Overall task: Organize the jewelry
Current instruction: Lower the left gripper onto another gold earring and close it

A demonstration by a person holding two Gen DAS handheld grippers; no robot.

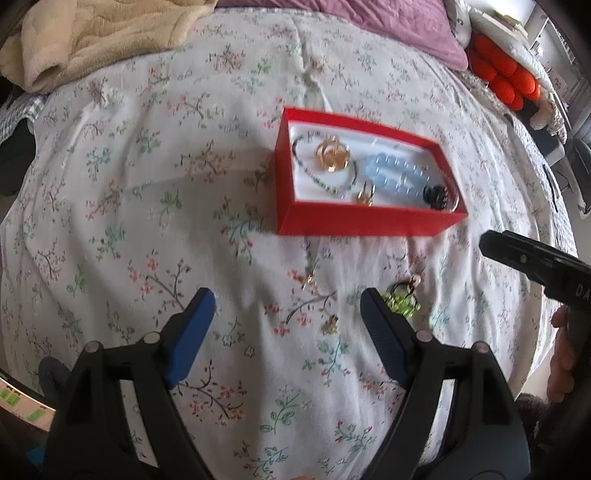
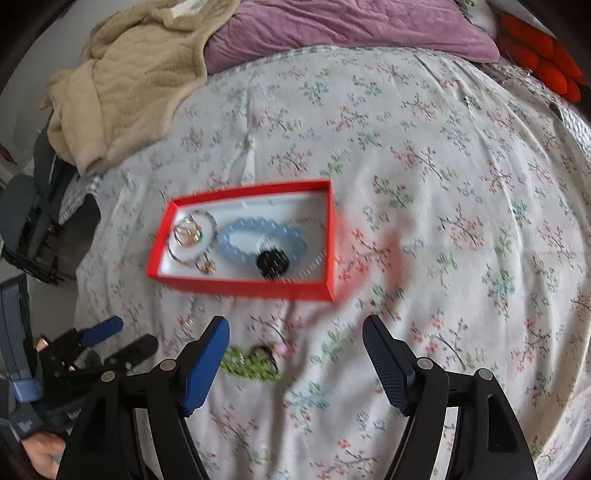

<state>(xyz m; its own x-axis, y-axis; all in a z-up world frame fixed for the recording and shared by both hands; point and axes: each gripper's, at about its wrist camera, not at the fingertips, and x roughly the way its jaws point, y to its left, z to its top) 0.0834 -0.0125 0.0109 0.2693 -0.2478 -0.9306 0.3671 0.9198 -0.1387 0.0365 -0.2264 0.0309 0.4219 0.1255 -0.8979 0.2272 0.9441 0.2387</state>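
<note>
White letters "DA" show on the right hand-held gripper (image 1: 495,245), the rest cut off.

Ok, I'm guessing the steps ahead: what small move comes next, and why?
Probably lower the right tongs onto the green bead bracelet and close. It lies on the floral bedspread, outside the red box that holds the other jewelry, and both tongs are open and empty.

Floral-sheeted bed (image 1: 155,206) bearing red box (image 1: 362,221), green beaded bracelet (image 2: 251,363) and small gold pieces (image 1: 330,325) nearer; beige blanket (image 2: 129,85) and purple pillow (image 2: 351,29) at far edge.
</note>
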